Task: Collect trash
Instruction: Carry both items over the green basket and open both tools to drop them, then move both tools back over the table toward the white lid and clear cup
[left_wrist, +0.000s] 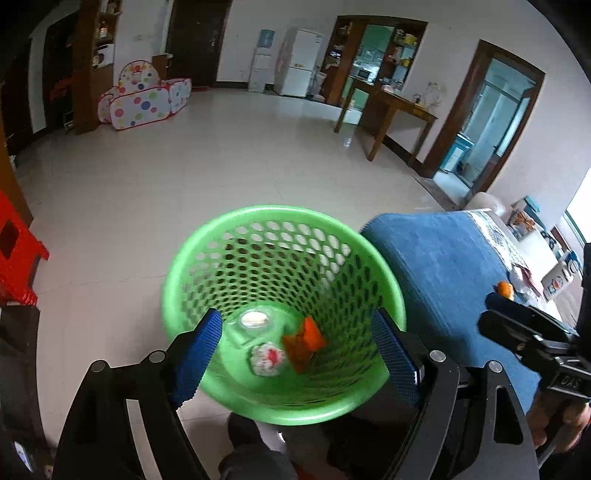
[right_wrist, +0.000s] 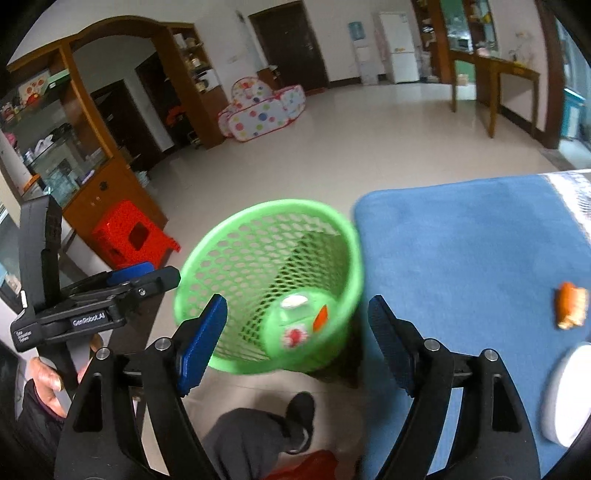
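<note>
Trash (left_wrist: 303, 345) lies in green mesh basket (left_wrist: 221, 236); both grippers' fingers (right_wrist: 201, 345) spread, empty.

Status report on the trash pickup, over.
Both grippers, left and right, open, empty. Green mesh plastic basket holds three scraps. Orange scrap remains on blue mat.

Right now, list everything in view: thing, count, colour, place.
basket: 1, green mesh, floor beside blue mat
orange wrapper: 1, basket bottom
crumpled wrapper: 1, white-red, basket bottom
orange scrap: 1, on blue mat
blue mat: 1, right of basket
white dish: 1, mat's right edge
stool: 1, red, by cabinet
play tent: 1, polka-dot, far floor
left gripper: jaws open, empty
right gripper: jaws open, empty
</note>
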